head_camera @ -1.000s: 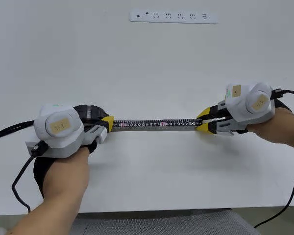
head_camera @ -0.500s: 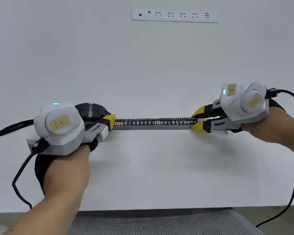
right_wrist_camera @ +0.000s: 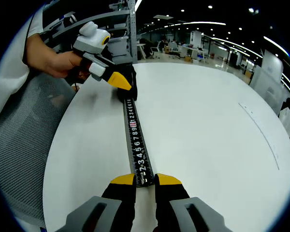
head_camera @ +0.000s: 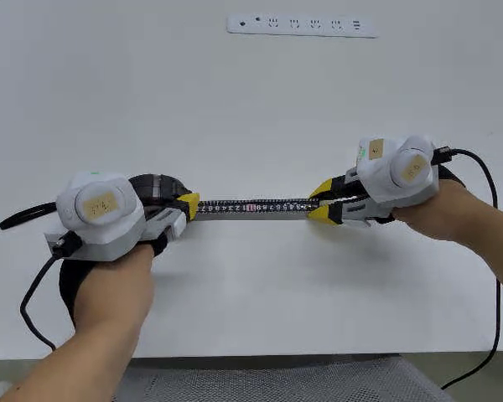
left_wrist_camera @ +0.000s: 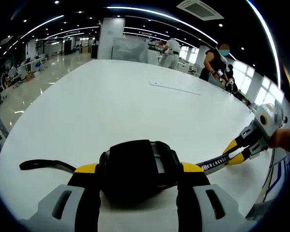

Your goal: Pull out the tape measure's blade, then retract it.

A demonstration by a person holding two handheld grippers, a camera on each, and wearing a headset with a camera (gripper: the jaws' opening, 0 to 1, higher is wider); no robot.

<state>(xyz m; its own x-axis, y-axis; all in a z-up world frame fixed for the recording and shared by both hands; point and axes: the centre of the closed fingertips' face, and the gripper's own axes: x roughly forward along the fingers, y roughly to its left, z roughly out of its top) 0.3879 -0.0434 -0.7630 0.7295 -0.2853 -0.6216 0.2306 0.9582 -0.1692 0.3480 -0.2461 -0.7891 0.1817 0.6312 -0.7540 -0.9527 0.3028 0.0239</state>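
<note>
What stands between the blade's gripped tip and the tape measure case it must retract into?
Nothing visible. The blade runs over bare table from the right gripper straight to the case in the left gripper; the power strip lies well beyond it.

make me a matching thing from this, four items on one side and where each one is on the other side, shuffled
Things:
1. tape measure case
2. blade
3. power strip
4. black strap

Places:
A. at the table's far edge
B. clamped between the left gripper jaws
C. its end pinched by the right gripper
D. lying on the table, trailing away from the case

Pairs: 1-B, 2-C, 3-A, 4-D
</note>
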